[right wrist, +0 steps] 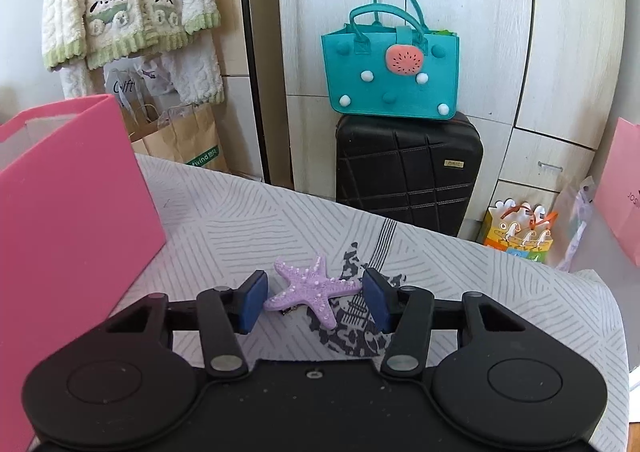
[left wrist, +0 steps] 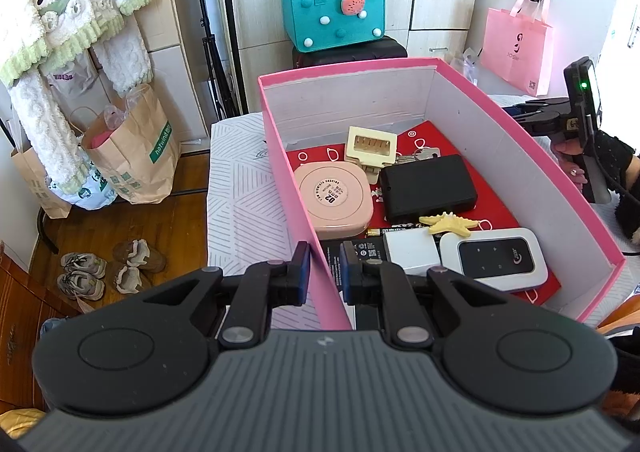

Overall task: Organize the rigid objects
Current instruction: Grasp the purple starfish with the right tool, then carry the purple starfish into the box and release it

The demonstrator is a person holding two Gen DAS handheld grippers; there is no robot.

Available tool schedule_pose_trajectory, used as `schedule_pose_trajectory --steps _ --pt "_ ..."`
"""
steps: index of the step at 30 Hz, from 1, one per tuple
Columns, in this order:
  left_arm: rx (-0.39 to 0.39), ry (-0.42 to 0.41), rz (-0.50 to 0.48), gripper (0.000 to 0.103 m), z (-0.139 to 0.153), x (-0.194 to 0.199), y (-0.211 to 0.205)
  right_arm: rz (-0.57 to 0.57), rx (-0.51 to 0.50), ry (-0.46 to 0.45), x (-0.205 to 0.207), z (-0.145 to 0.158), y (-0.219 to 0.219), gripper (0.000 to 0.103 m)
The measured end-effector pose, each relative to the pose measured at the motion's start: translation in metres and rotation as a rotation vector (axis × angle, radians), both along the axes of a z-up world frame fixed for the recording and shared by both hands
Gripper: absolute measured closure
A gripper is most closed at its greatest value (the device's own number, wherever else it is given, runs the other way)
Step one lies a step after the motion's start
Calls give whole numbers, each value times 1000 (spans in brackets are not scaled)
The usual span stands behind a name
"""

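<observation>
A pink box (left wrist: 288, 171) stands on the patterned cloth. Inside lie a pink round case (left wrist: 334, 193), a cream plug block (left wrist: 370, 149), a black case (left wrist: 428, 187), a yellow starfish (left wrist: 448, 223), a white cube (left wrist: 412, 252) and a white pocket router (left wrist: 496, 258). My left gripper (left wrist: 325, 272) is shut on the box's left wall near the front corner. A purple starfish (right wrist: 310, 288) lies on the cloth. My right gripper (right wrist: 314, 300) is open with the starfish between its fingers. The box also shows in the right wrist view (right wrist: 72, 187).
A teal felt bag (right wrist: 392, 71) sits on a black suitcase (right wrist: 408, 171) against the wardrobe. Paper bags (left wrist: 132, 155) and shoes (left wrist: 108, 268) stand on the wooden floor at the left. A pink gift bag (left wrist: 516, 47) is at the right. The cloth's far edge (right wrist: 280, 191) drops off.
</observation>
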State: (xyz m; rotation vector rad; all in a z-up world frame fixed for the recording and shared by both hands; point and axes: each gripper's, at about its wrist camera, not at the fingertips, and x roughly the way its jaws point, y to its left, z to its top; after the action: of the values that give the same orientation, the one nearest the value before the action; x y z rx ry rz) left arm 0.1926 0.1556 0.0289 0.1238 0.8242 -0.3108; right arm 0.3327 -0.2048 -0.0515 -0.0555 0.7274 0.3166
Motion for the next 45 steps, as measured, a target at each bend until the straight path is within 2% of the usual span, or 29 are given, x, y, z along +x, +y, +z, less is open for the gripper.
schedule_pose_trajectory --steps 10,17,23,27,31,37,40,43,44,45 --pt "-7 6 -10 90 1 1 2 17 21 -24 -29 18 -2 45" --pt "-7 1 -3 90 1 1 5 49 87 -102 -59 58 0 45" --pt "-4 -5 2 90 2 0 4 169 167 -179 -90 103 27 45" --pt "8 -5 6 90 2 0 1 324 164 -239 -109 122 62 45" --pt "-1 3 12 90 3 1 2 458 71 -181 -111 117 109 45" --pt "-6 4 17 90 2 1 2 521 -29 -17 -71 105 154 45" --pt "-4 5 21 90 3 1 2 500 -82 44 -50 97 166 45" --pt "-1 4 20 90 3 0 2 469 -89 92 -35 85 168 45" --pt "-5 6 20 90 3 1 2 453 -80 83 -33 84 166 45" --pt "-7 7 20 90 3 1 2 435 -80 56 -35 85 165 41"
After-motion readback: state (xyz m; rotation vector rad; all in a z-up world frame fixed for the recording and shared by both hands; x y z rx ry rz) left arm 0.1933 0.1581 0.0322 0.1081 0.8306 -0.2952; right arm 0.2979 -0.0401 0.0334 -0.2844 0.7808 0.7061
